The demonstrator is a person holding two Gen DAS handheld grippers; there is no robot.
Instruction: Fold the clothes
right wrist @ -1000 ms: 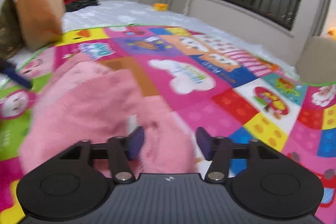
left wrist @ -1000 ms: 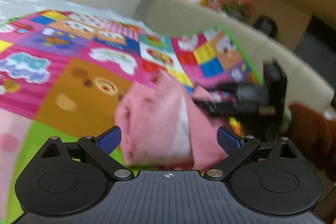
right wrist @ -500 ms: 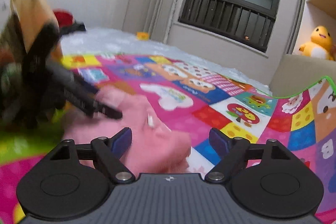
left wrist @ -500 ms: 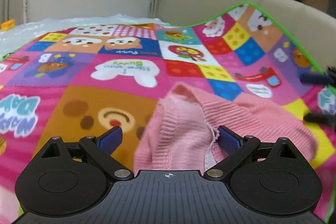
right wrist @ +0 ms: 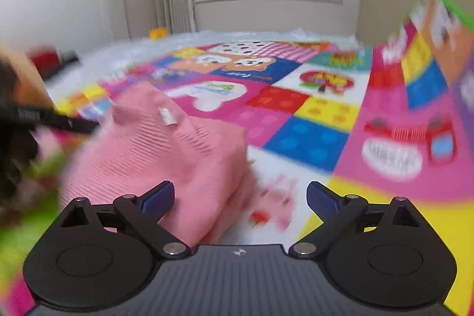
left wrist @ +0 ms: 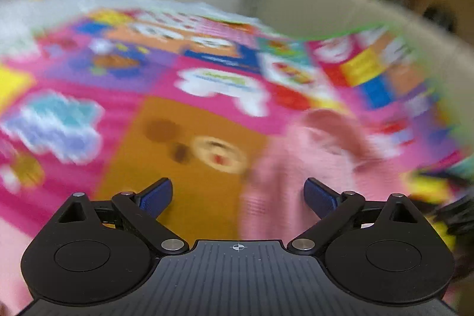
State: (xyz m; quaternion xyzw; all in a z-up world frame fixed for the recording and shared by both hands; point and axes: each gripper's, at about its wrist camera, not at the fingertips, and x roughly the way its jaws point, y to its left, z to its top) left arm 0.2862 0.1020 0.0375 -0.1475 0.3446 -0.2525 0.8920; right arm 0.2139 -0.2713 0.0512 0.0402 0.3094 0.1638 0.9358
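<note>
Gaping wide, the jaws of the left gripper (left wrist: pixel 237 194) hold nothing, their blue pads standing well apart over an orange bear panel, and the jaws of the right gripper (right wrist: pixel 240 196) are spread just as wide and just as empty. Outward from them lies the task's thing: a pink ribbed knit garment (right wrist: pixel 166 147), bunched in a soft heap on the bright patchwork cartoon play mat (right wrist: pixel 314 135). In the right wrist view its near edge sits just ahead of the left pad, with a small white label (right wrist: pixel 166 116) showing on top; in the left wrist view the same garment (left wrist: pixel 314 165) lies ahead and to the right, heavily blurred.

The step in hand looks like re-gripping the heap so it can be spread flat before any fold. To do that well, each gripper should probably seek a distinct edge or corner instead of biting into the middle of the pile, where several layers would come up together. The label may mark the neckline, a useful guide to orientation. Closing on a single layer, low against the mat, then drawing the two grips apart should flatten the knit without stretching it.
</note>
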